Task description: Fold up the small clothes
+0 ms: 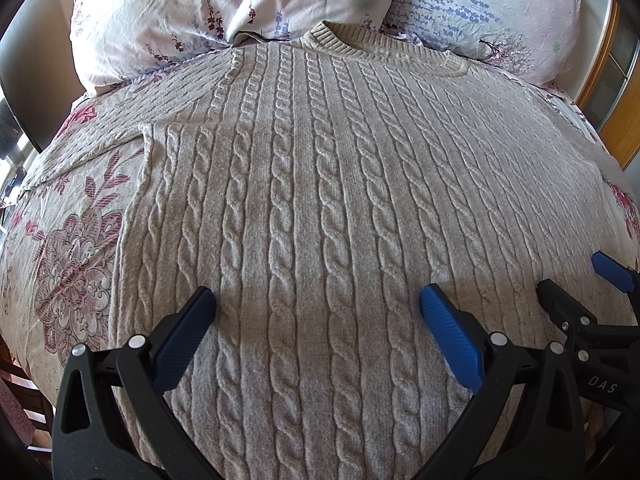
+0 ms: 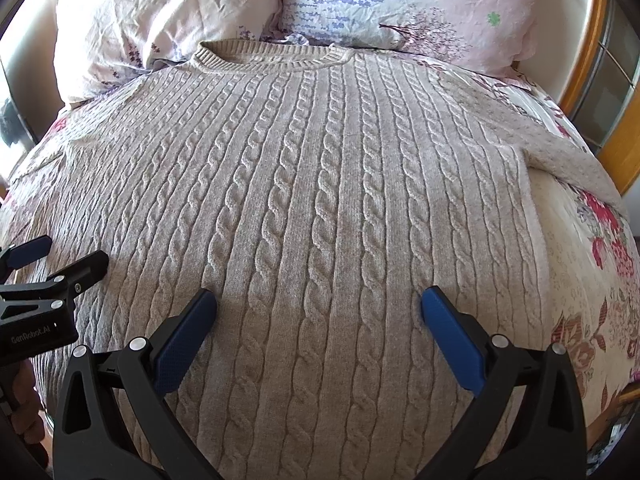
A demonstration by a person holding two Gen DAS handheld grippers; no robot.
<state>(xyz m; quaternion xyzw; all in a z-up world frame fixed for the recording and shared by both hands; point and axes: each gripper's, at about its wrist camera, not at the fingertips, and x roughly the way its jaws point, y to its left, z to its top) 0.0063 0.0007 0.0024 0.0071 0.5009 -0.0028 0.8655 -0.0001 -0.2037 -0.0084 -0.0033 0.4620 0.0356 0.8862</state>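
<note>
A beige cable-knit sweater [image 1: 312, 168] lies flat, face up, on the bed, with its collar [image 1: 360, 40] at the far end by the pillows and its sleeves spread to both sides. It also fills the right wrist view [image 2: 320, 184]. My left gripper [image 1: 318, 300] is open and empty, hovering over the sweater's lower body. My right gripper [image 2: 319, 300] is open and empty too, just right of the left one, and shows at the left wrist view's right edge [image 1: 576, 280]. The left gripper shows at the right wrist view's left edge [image 2: 60, 256].
A floral bedsheet [image 1: 72, 264] lies under the sweater. Two floral pillows [image 1: 208, 8] [image 2: 400, 4] lean at the head of the bed. A wooden frame [image 2: 600, 52] stands at the far right. The bed's edge falls away at the right [image 2: 600, 360].
</note>
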